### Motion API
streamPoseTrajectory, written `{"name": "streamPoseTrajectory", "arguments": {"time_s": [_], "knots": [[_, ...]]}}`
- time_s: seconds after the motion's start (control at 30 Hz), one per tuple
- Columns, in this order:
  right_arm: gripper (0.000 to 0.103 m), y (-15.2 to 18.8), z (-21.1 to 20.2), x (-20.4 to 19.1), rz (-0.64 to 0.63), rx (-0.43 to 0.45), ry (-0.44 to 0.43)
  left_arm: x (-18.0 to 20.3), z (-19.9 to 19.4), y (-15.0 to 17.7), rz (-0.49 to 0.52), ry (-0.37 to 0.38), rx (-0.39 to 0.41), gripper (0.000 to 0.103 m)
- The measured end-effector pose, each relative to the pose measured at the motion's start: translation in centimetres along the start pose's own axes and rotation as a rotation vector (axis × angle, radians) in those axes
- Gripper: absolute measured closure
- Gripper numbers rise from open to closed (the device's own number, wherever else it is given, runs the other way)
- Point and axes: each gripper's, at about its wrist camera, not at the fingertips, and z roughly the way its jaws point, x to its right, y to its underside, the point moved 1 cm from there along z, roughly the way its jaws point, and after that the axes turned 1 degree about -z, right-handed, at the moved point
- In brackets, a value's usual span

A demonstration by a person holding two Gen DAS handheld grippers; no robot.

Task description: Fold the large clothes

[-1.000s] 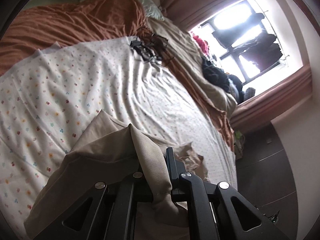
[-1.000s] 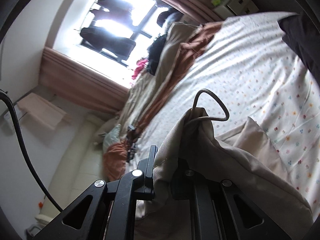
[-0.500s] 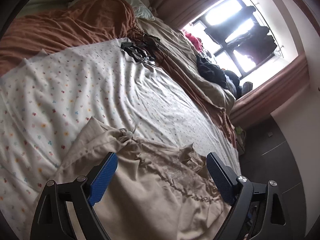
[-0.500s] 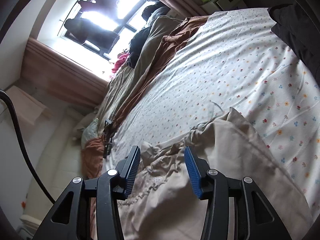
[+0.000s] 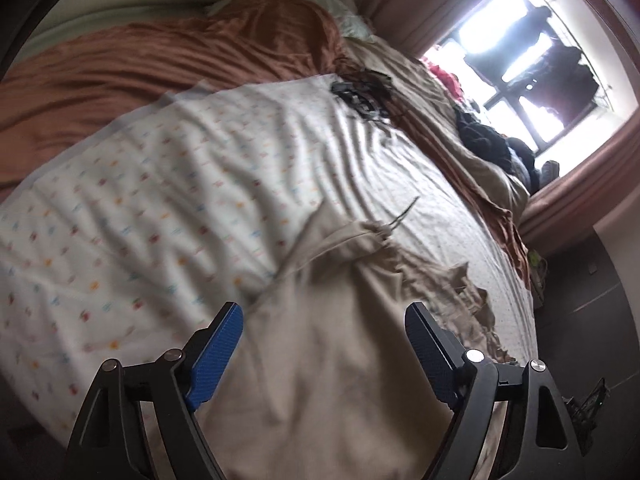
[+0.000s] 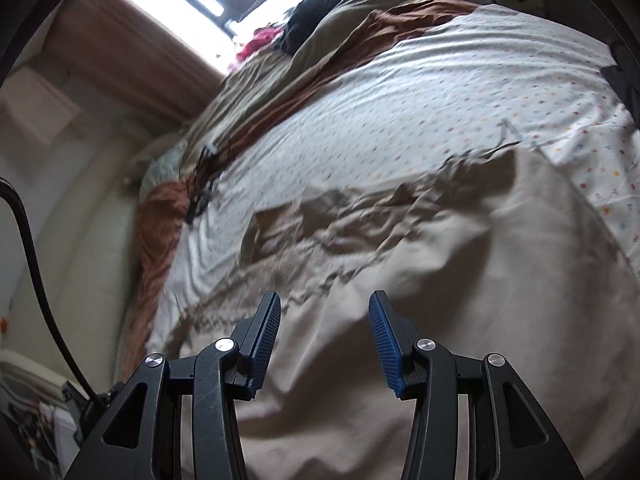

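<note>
A large beige garment (image 5: 332,344) with a gathered drawstring waist lies spread on the bed's white dotted sheet (image 5: 160,200). Its cord end (image 5: 404,216) lies loose on the sheet. My left gripper (image 5: 324,312) is open and empty, hovering above the cloth. In the right wrist view the same beige garment (image 6: 460,280) lies wrinkled on the sheet (image 6: 400,112). My right gripper (image 6: 324,304) is open and empty just above it.
A rust-brown blanket (image 5: 160,60) is bunched at the head of the bed. A dark tangle of cables (image 5: 360,96) lies on the sheet's far edge. Beige bedding and dark clothes (image 5: 488,140) pile by the bright window (image 5: 520,52). A dark item (image 6: 624,76) sits at the sheet's right edge.
Both grippers let go of the beige garment's waist and opened; the cloth dropped flat onto the sheet. Both grippers then drew back from it, and the views tilted.
</note>
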Motion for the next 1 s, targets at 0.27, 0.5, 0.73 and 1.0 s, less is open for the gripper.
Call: {"name": "streamPoseTrajectory", "arguments": {"time_s": [0.27, 0.5, 0.73, 1.0], "knots": [[0.056, 2.6, 6.1, -6.5, -0.182, -0.126, 0.079, -5.3, -1.8, 2.6, -0.083, -0.025, -0.028, 0.02], [0.056, 3.5, 11.7, -8.7, -0.28, -0.211, 0.224, -8.2, -3.3, 4.2, -0.129, -0.02, -0.041, 0.02], [0.072, 3.7, 16.6, -9.0, -0.364, -0.297, 0.339, -9.7, -2.9, 5.3, -0.167, -0.012, -0.077, 0.032], [0.101, 0.9, 14.4, -9.4, -0.359, -0.197, 0.27, -9.5, -2.9, 5.4, -0.164, 0.025, -0.103, 0.032]]}}
